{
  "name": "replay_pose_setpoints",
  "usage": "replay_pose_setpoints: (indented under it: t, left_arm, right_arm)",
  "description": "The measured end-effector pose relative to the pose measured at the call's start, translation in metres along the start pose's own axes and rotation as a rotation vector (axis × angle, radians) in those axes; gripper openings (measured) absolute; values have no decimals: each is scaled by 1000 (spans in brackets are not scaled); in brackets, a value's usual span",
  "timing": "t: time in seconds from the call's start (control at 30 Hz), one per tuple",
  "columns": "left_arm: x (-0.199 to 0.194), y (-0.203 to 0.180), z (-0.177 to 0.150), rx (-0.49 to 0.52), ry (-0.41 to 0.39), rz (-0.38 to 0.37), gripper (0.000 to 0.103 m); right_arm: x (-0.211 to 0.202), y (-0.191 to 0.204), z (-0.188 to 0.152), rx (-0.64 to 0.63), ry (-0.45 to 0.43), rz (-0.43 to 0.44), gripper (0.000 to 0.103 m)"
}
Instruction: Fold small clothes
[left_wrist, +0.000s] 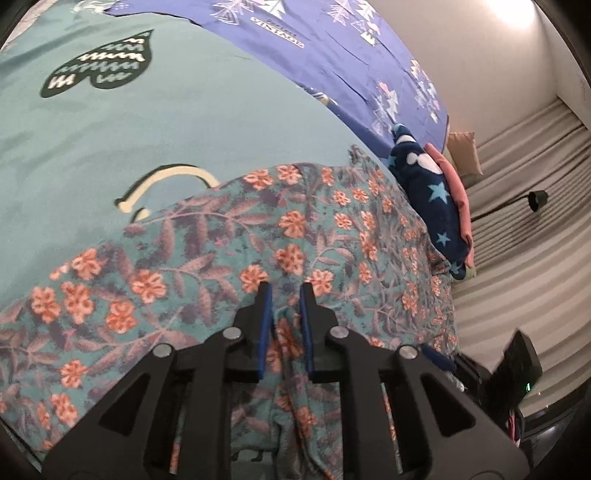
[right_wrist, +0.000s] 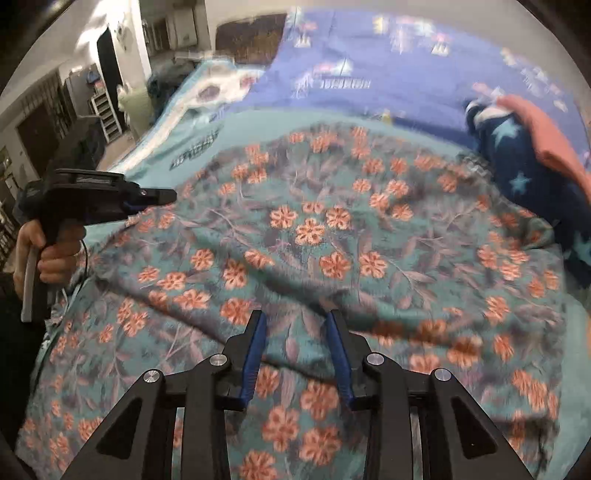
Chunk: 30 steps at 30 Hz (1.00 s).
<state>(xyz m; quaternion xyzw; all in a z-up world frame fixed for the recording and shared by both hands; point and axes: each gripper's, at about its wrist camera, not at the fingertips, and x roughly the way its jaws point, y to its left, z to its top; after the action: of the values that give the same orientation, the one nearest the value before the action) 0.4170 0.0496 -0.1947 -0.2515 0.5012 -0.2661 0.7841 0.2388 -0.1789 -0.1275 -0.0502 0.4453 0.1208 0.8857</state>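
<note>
Left wrist view: the left gripper (left_wrist: 286, 291) has its fingers (left_wrist: 264, 325) drawn near together, pinching a raised ridge of the floral cloth (left_wrist: 229, 258) between the blue pads. Cloth hangs bunched below the grip, at the near edge of the bed (left_wrist: 74, 122). In the right wrist view, the right gripper (right_wrist: 295, 317) has its fingers (right_wrist: 255, 354) spread apart, with floral cloth visible in the gap; no pinch is evident, and contact cannot be confirmed because of motion blur. The cloth lies spread and wrinkled over the teal bedcover, with diagonal creases running across the middle. Judged step: securing a second edge point before the fold. To do it well, lower the right fingers onto a single layer at the near hem, level with the left grip, then pinch firmly. Hold both points taut so the creases pull flat before carrying the edge over. Farther off, at the cloth's right, a star blanket (left_wrist: 428, 192) and a pink garment (right_wrist: 546, 140) are stacked; keep the fold clear of them. A blue sheet (left_wrist: 332, 55) lies beyond.
</note>
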Motion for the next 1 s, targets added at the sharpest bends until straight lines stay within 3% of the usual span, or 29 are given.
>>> replay_pose_setpoints:
  t: [0.13,0.23,0.3,0.37,0.43,0.47,0.53,0.6,0.67,0.73,0.77,0.83,0.9,0.93,1.0]
  left_arm:
    - [-16,-14,1,74,-55,204,22]
    - [-28,-39,-5,167,-68,212,22]
    - [-33,-61,-15,231,-78,177,22]
    - [-30,-85,-30,305,-50,136,24]
    - [-19,-99,-45,379,-3,130,36]
    - [-10,-104,-54,422,29,153,37]
    - [10,-106,-72,502,93,234,37]
    - [8,-108,-79,569,49,251,38]
    - [2,-105,-79,545,64,244,38]
    - [-10,-98,-75,498,67,232,38]
    - [-23,-92,-75,482,39,234,38]
    - [-50,-76,-74,451,-28,261,39]
    - [-88,-42,-69,353,-89,305,46]
    - [-108,-22,-68,291,-121,330,49]
    - [-155,22,-67,166,-212,467,49]
  right_arm:
    - [-23,17,-13,-95,20,-25,34]
    - [-37,3,4,-91,-43,-11,35]
    - [-32,-8,19,-49,-64,3,35]
    - [-9,-16,38,-18,-35,0,35]
    - [13,-19,47,7,28,20,35]
    - [30,-23,48,18,84,22,35]
    - [32,-27,51,9,60,18,35]
    - [28,-42,60,54,52,-60,37]
    - [23,-62,67,136,34,-83,38]
    - [19,-70,66,180,32,-30,40]
    - [23,-66,61,155,55,22,48]
    - [38,-42,51,-10,135,-35,53]
    - [29,-24,44,-109,71,-154,59]
    - [23,-22,44,-95,65,-171,59]
    - [4,-15,42,-92,8,-144,62]
